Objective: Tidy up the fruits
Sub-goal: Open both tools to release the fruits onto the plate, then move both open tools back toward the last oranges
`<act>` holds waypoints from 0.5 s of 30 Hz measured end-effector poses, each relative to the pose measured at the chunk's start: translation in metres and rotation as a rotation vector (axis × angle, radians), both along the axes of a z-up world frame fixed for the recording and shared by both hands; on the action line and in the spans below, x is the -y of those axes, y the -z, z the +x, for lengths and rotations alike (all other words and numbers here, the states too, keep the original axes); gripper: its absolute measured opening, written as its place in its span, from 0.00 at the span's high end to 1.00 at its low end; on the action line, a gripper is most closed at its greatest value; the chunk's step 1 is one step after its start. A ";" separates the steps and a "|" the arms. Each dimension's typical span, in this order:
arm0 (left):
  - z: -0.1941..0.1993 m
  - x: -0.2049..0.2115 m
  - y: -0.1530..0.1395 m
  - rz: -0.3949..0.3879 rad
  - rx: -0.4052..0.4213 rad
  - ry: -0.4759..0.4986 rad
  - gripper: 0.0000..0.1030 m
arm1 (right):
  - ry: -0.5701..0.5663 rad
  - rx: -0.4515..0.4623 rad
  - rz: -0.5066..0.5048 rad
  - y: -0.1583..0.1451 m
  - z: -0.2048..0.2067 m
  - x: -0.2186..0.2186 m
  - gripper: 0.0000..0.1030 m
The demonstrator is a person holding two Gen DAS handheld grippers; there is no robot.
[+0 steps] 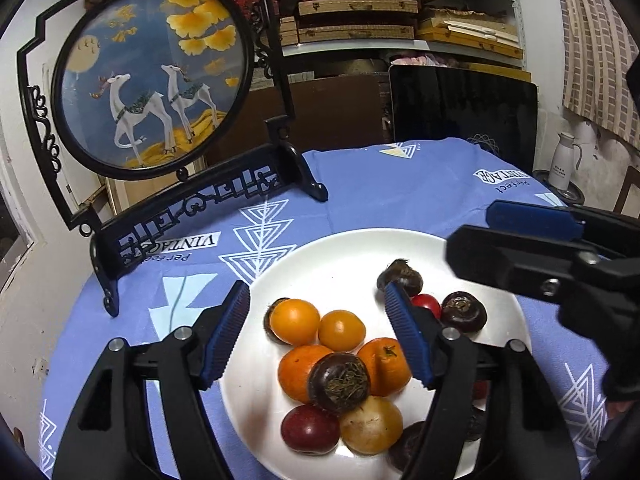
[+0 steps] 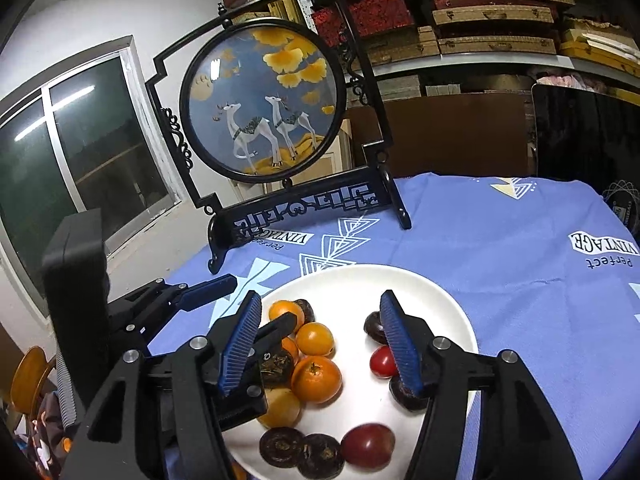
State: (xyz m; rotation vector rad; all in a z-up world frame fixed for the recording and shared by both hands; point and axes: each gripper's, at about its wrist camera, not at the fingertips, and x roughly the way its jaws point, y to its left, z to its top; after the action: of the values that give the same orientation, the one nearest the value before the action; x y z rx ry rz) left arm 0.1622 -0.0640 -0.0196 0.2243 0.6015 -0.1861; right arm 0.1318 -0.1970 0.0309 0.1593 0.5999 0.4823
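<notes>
A white plate (image 1: 352, 248) (image 2: 356, 280) on the blue tablecloth (image 1: 400, 192) holds a pile of fruit. In it are small orange fruits (image 1: 295, 320), a tangerine (image 2: 316, 378), a dark brown round fruit (image 1: 339, 382) lying on top, a red plum (image 1: 310, 428) and a cherry tomato (image 2: 382, 361). My left gripper (image 1: 315, 296) hovers open over the pile with nothing pinched. My right gripper (image 2: 320, 300) (image 1: 470, 230) is open above the plate's right half, also with nothing in it. One left finger (image 2: 204, 290) reaches in from the left.
A round deer painting in a black carved stand (image 1: 152, 76) stands on the table behind the plate. A dark tablet screen (image 1: 464, 108) leans at the far edge, and a white jug (image 1: 564, 160) sits beyond it. Shelves of boxes (image 1: 360, 16) fill the back wall.
</notes>
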 end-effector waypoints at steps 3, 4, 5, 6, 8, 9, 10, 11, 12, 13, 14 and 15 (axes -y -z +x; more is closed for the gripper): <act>-0.011 -0.007 -0.010 -0.017 0.026 -0.005 0.30 | 0.007 0.023 -0.008 -0.007 -0.021 0.003 0.37; -0.016 -0.011 -0.014 -0.025 0.038 -0.009 0.26 | 0.003 0.028 -0.026 -0.007 -0.031 0.003 0.36; -0.022 -0.015 -0.016 -0.035 0.049 -0.013 0.23 | 0.002 0.035 -0.053 -0.007 -0.041 0.004 0.34; -0.031 -0.021 -0.019 -0.054 0.056 -0.016 0.18 | 0.001 0.040 -0.104 -0.005 -0.055 0.003 0.33; -0.047 -0.033 -0.022 -0.086 0.058 -0.021 0.14 | -0.006 0.042 -0.195 0.001 -0.078 0.001 0.32; -0.056 -0.038 -0.022 -0.098 0.057 -0.026 0.12 | -0.031 0.030 -0.238 0.007 -0.094 -0.001 0.32; -0.061 -0.042 -0.021 -0.104 0.055 -0.028 0.11 | -0.049 0.017 -0.254 0.011 -0.103 -0.003 0.32; -0.071 -0.050 -0.019 -0.112 0.044 -0.032 0.11 | -0.070 0.001 -0.270 0.017 -0.112 -0.006 0.32; -0.078 -0.056 -0.017 -0.116 0.035 -0.038 0.11 | -0.106 -0.026 -0.285 0.027 -0.124 -0.012 0.32; -0.084 -0.061 -0.014 -0.116 0.028 -0.046 0.11 | -0.126 -0.043 -0.294 0.033 -0.129 -0.016 0.32; -0.091 -0.066 -0.011 -0.113 0.018 -0.058 0.11 | -0.146 -0.061 -0.304 0.041 -0.135 -0.021 0.32; -0.095 -0.070 -0.009 -0.110 0.013 -0.065 0.11 | -0.169 -0.088 -0.318 0.052 -0.141 -0.030 0.32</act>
State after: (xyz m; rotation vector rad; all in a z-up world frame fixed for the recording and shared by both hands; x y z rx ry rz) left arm 0.0672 0.0061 -0.0104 0.0990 0.5828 -0.1540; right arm -0.0089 -0.1666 -0.0213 -0.1743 0.7721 0.5383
